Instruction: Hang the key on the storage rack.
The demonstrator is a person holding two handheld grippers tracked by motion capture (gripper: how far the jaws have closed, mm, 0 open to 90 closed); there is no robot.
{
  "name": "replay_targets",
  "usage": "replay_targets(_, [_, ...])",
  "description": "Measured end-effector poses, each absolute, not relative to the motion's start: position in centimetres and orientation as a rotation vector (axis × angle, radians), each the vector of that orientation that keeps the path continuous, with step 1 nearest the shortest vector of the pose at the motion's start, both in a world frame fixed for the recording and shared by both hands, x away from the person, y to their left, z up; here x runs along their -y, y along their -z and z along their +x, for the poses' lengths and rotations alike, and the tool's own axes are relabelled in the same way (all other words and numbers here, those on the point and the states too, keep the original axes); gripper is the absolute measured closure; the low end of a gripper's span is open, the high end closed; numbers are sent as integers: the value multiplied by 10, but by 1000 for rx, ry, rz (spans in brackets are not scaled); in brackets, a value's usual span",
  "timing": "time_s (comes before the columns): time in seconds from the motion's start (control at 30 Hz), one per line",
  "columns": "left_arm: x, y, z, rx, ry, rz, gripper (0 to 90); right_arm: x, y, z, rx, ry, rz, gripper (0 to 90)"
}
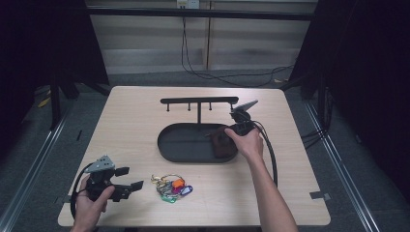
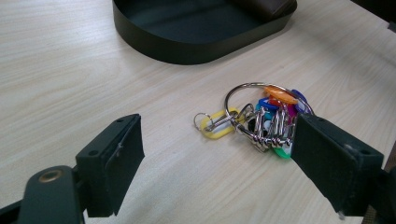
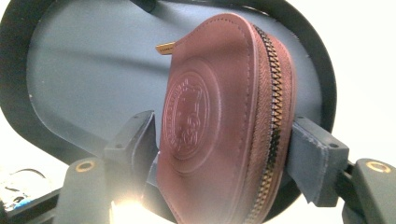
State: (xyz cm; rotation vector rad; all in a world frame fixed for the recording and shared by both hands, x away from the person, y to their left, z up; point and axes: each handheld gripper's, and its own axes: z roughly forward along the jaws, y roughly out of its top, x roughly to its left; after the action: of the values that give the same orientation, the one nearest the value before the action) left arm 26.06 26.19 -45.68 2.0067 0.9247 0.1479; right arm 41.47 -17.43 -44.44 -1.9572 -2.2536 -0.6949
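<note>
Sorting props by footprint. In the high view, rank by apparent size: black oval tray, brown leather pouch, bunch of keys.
1. black oval tray
2. bunch of keys
3. brown leather pouch, partly hidden by the hand, so its rank against the keys is unsure.

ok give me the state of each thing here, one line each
left gripper: open, jaws wide apart, aimed at the key bunch
right gripper: shut on the brown pouch
brown pouch: zipped shut, held on edge over the tray
key bunch: lying loose on the table, untouched
black tray: flat on the table
hook rack: upright, pegs bare
</note>
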Motion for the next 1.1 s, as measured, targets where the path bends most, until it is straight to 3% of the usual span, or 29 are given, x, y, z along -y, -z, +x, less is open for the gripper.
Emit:
replay_targets(0.63, [-262, 457, 261, -926, -148, 2010, 170, 185, 435, 409, 2282, 692, -1940, 300])
replay_targets(0.83, [-261, 457, 261, -924, -149, 2011, 170, 178, 440, 410, 2261, 703, -1900, 393])
replay_targets(1.1, [-263, 457, 261, -924, -144, 2007, 170, 183, 431, 407, 2284, 753, -1948, 371])
